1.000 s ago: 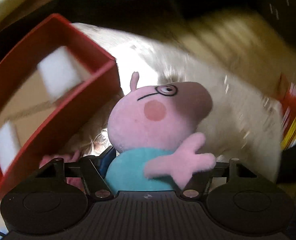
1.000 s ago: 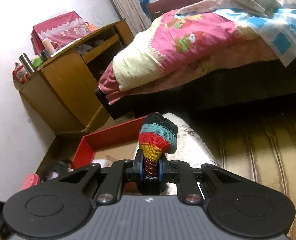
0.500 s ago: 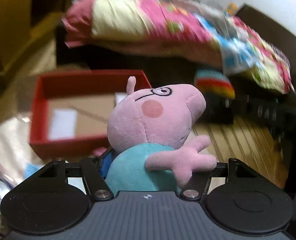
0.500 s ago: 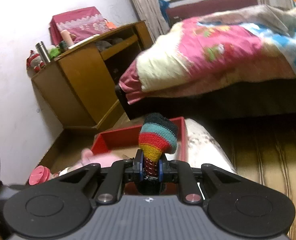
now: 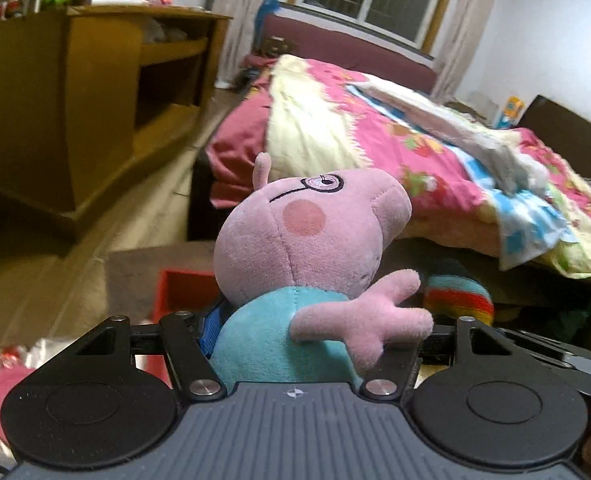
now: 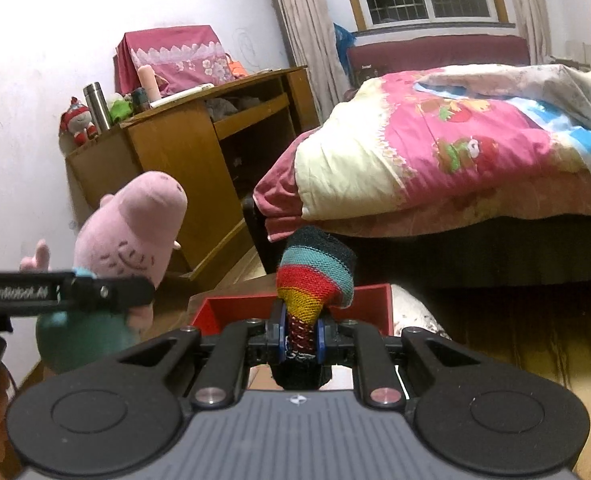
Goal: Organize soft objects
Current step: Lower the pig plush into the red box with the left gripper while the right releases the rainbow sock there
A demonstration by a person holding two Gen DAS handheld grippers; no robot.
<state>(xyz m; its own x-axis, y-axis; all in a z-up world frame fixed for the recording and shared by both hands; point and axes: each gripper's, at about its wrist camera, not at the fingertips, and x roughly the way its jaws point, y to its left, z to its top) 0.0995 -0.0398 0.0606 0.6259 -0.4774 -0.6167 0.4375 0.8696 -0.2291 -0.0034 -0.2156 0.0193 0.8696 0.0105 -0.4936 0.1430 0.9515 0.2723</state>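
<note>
My left gripper [image 5: 295, 336] is shut on a pink pig plush [image 5: 307, 236] with a teal body, held upright in the air. The plush also shows in the right wrist view [image 6: 131, 232], at the left, with the left gripper [image 6: 95, 292] across it. My right gripper [image 6: 301, 336] is shut on a striped knitted sock [image 6: 315, 276], whose toe sticks up past the fingers. The sock shows in the left wrist view [image 5: 455, 296] at the right. A red box [image 6: 375, 300] lies below and ahead of both grippers; its corner [image 5: 183, 288] shows left of the plush.
A bed with a pink quilt [image 6: 455, 152] fills the right side. A wooden desk [image 6: 183, 152] with a flask and small toys stands against the wall at the left. A pale patterned cloth [image 6: 415, 312] lies right of the box on the wooden floor.
My left gripper has lifted and tilted up with the pig plush, so the box has dropped low in view. My right gripper has risen slightly with the sock.
</note>
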